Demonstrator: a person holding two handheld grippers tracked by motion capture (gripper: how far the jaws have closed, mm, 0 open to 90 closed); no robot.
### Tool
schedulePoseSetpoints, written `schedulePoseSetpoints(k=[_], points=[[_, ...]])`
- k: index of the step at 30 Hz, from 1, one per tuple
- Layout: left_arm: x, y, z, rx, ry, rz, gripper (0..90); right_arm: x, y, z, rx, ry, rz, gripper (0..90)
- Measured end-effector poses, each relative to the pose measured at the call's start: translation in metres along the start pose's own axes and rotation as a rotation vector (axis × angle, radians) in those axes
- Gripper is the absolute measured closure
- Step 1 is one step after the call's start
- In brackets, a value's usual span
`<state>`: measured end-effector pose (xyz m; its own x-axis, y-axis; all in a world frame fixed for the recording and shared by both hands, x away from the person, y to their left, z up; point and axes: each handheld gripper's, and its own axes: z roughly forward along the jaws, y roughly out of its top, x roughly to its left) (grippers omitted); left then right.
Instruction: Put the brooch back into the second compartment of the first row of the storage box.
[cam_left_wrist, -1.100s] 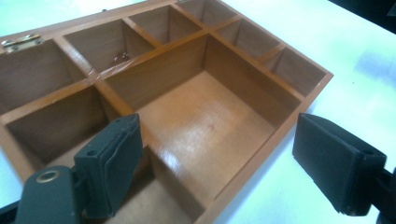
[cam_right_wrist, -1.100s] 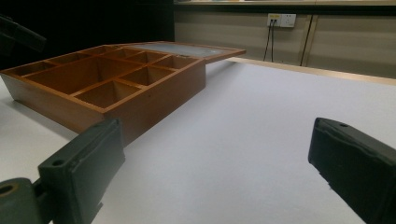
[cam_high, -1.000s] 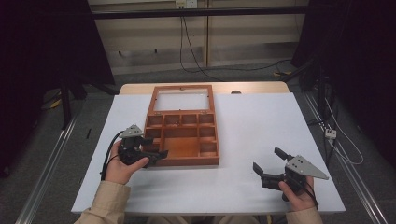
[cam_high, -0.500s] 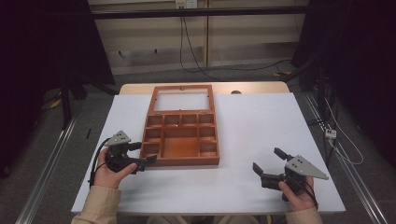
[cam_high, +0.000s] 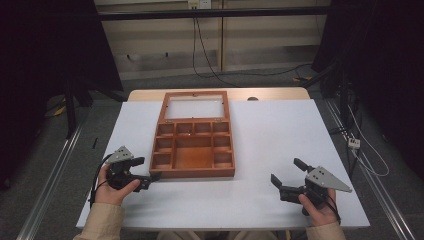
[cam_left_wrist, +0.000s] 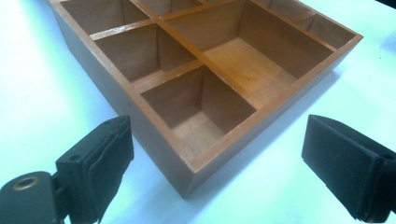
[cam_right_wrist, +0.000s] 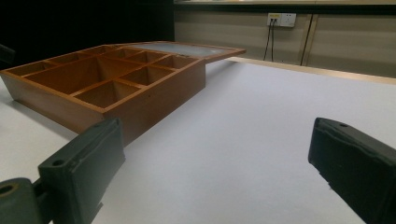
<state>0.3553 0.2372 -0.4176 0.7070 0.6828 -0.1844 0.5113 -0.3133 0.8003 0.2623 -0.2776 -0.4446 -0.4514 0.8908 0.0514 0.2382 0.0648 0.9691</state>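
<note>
1. Left gripper (cam_high: 146, 170) at about 8 o'clock on the table (cam_high: 280, 130), held in the left hand (cam_high: 111, 184); jaws spread wide, just been opening, nothing clamped.
2. In the left gripper view, near corner of the wooden box (cam_left_wrist: 201, 112) seen between the two black jaws but beyond their tips; pads clear of the wood.
3. Right gripper (cam_high: 291, 172) at about 4 o'clock, in the right hand (cam_high: 316, 207); jaws released, wide apart, bare white tabletop between them. Well apart from the box.
4. Wooden box (cam_high: 192, 150) flat on the table just left of centre, near edge toward 6 o'clock. Near left corner just beside the left gripper's tips.
5. Compartments: one large bay in the middle, small cells down both sides and a row across the far end. All seen bare wood inside.
6. Lid (cam_high: 196, 105) swung back toward 12 o'clock, hinged at the box's far edge, lying nearly flat; pale panel inside a wooden frame.
7. Beyond, at 12 o'clock: far table edge, then a wall (cam_high: 210, 45) with cables (cam_high: 215, 70) hanging down to the floor.
</note>
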Motion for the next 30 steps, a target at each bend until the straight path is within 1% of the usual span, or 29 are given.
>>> schedulePoseSetpoints(k=[3, 6, 13, 17, 26, 30], points=[[0.001, -0.004, -0.001, -0.001, -0.004, -0.006, 8.9, 0.000, 0.000, 0.000, 0.001, 0.002, -0.002, 2.7], [0.002, -0.007, -0.001, 0.009, -0.003, -0.001, 8.9, 0.000, 0.000, 0.000, 0.000, 0.001, 0.000, 2.7], [0.004, -0.015, -0.004, 0.006, 0.004, -0.007, 8.8, -0.001, 0.000, 0.000, 0.002, 0.001, 0.001, 2.7], [0.004, -0.019, -0.004, 0.013, -0.006, -0.001, 8.8, -0.001, 0.000, 0.000, 0.002, -0.001, 0.004, 2.8], [0.000, -0.018, -0.001, 0.014, -0.023, 0.005, 8.8, 0.000, 0.000, 0.000, 0.008, 0.006, -0.005, 2.7], [-0.001, -0.018, -0.001, 0.012, -0.021, 0.009, 8.8, -0.002, 0.000, 0.000, 0.007, 0.000, 0.005, 2.7]])
